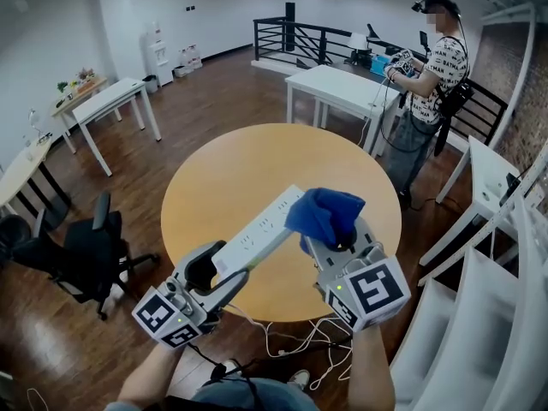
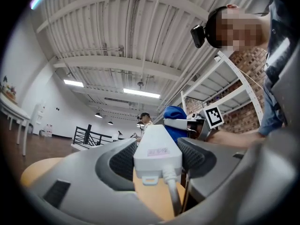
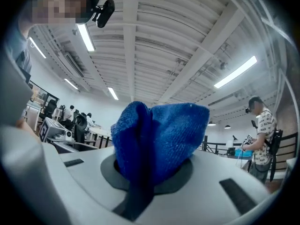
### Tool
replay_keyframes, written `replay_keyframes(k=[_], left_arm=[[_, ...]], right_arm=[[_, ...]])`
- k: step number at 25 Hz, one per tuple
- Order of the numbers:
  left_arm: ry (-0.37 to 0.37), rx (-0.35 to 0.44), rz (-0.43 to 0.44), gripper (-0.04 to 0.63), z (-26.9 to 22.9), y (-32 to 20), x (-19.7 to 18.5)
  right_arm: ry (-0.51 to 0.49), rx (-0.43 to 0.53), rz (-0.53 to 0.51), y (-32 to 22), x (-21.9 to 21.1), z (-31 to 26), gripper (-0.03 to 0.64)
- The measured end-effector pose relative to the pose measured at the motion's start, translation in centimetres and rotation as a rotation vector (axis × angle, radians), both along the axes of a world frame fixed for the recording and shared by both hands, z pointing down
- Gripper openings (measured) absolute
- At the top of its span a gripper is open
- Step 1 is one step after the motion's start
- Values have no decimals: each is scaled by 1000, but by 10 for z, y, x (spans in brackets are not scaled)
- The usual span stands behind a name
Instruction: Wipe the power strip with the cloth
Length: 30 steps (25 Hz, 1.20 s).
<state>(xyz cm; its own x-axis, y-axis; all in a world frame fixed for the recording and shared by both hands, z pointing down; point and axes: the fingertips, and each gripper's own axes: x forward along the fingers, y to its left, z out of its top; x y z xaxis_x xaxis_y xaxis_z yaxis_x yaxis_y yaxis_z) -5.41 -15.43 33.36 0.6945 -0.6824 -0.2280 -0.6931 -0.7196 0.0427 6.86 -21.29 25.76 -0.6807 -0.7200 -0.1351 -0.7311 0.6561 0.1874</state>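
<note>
A long white power strip (image 1: 261,230) is held up off the round wooden table (image 1: 223,174), tilted, with its cord end between the jaws of my left gripper (image 1: 224,274). In the left gripper view the strip (image 2: 157,146) sits clamped between the two dark pads (image 2: 123,161), its cord trailing down. My right gripper (image 1: 336,238) is shut on a bunched blue cloth (image 1: 325,212), which rests against the far end of the strip. In the right gripper view the cloth (image 3: 157,137) fills the space between the jaws.
White cables (image 1: 308,336) lie on the floor below the table edge. A person (image 1: 428,84) stands at a white desk (image 1: 342,88) behind the table. A black office chair (image 1: 86,251) is at the left, white shelving (image 1: 488,315) at the right.
</note>
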Motion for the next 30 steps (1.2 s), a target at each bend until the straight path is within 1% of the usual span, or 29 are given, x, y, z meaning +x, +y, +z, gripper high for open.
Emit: replay_keyframes(k=[4, 8, 16, 21, 25, 28, 30], left_arm=[[-1, 6, 2, 282, -2, 2, 0], [-4, 7, 1, 282, -3, 1, 1], [-8, 12, -6, 281, -5, -4, 4], [-13, 11, -14, 282, -6, -6, 5], [-32, 20, -18, 282, -5, -6, 5], [-55, 29, -25, 282, -5, -7, 6], [-86, 46, -34, 282, -5, -7, 6]], right_arm=[[-31, 6, 66, -11, 24, -12, 55], [-42, 4, 67, -10, 22, -13, 55], [-60, -7, -20, 13, -19, 3, 55], [-45, -81, -102, 36, -49, 18, 55], [-74, -89, -151, 48, -65, 23, 55], [-63, -111, -177, 54, -75, 27, 55], [-56, -140, -182, 55, -76, 29, 55]])
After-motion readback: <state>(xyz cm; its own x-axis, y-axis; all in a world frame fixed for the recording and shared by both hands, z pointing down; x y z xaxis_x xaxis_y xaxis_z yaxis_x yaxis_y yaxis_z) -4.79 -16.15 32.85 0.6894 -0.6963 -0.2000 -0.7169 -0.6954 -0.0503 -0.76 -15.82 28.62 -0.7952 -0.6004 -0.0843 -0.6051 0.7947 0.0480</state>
